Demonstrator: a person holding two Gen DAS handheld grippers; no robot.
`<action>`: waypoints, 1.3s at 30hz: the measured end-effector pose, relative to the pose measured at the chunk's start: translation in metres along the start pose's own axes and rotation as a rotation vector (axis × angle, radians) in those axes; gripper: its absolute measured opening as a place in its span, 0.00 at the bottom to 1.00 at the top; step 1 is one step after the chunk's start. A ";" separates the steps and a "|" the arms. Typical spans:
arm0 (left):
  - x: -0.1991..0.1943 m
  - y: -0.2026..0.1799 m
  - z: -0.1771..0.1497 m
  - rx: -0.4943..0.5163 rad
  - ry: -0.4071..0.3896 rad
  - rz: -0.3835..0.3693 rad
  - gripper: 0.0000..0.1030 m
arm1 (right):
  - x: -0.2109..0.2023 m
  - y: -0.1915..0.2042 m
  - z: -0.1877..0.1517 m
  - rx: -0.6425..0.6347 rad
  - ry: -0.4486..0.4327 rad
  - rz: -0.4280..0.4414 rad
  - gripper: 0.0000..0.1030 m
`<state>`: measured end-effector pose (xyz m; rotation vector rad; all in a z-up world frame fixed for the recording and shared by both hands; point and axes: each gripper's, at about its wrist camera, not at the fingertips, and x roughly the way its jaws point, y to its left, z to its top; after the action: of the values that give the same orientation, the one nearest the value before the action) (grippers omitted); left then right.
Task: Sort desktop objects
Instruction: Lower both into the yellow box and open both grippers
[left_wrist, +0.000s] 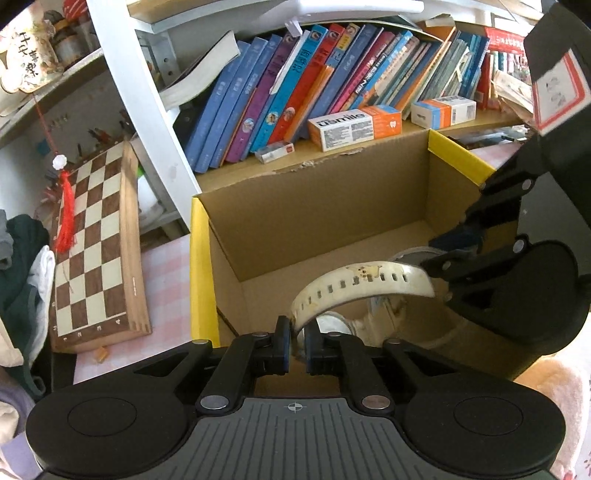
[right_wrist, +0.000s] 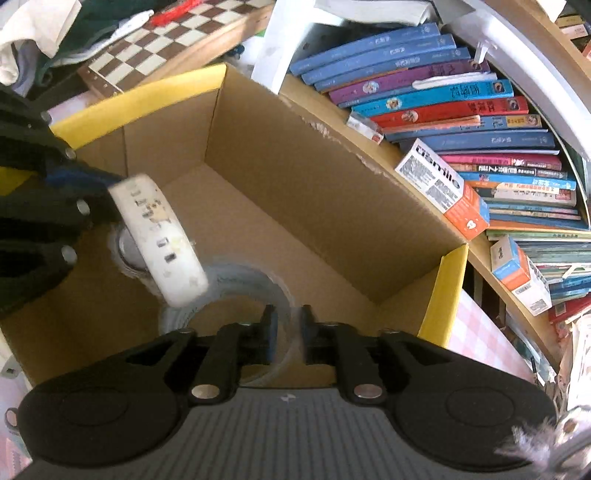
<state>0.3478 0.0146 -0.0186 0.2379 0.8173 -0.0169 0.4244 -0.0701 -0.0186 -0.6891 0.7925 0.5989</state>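
Note:
A white watch (left_wrist: 354, 284) with a perforated strap hangs over the open cardboard box (left_wrist: 314, 221). The strap's end sits between the pads of my left gripper (left_wrist: 297, 328), which stand slightly apart and do not clearly press on it. In the right wrist view the watch (right_wrist: 162, 236) looks blurred beside the left gripper (right_wrist: 96, 188). My right gripper (right_wrist: 286, 314) is open inside the box (right_wrist: 295, 166), its fingers astride the wall of a clear tape roll (right_wrist: 229, 288). The right gripper (left_wrist: 443, 254) reaches in from the right, just past the strap.
The box has yellow flap edges (left_wrist: 199, 266). Behind it is a shelf of leaning books (left_wrist: 295, 92) and small cartons (left_wrist: 354, 127). A wooden chessboard (left_wrist: 92, 251) leans at the left on a pink checked cloth (left_wrist: 166, 295). Clothes (left_wrist: 22, 266) pile at the far left.

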 end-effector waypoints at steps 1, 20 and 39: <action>-0.002 -0.001 0.000 0.004 -0.007 -0.003 0.12 | -0.002 0.000 0.000 -0.002 -0.007 -0.007 0.29; -0.069 0.001 0.001 -0.041 -0.203 0.054 0.72 | -0.077 -0.014 -0.019 0.161 -0.223 -0.054 0.59; -0.181 0.005 -0.036 -0.170 -0.376 0.077 0.87 | -0.204 -0.004 -0.071 0.341 -0.515 -0.077 0.85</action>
<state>0.1980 0.0136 0.0897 0.0998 0.4314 0.0785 0.2812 -0.1706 0.1083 -0.2309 0.3694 0.5232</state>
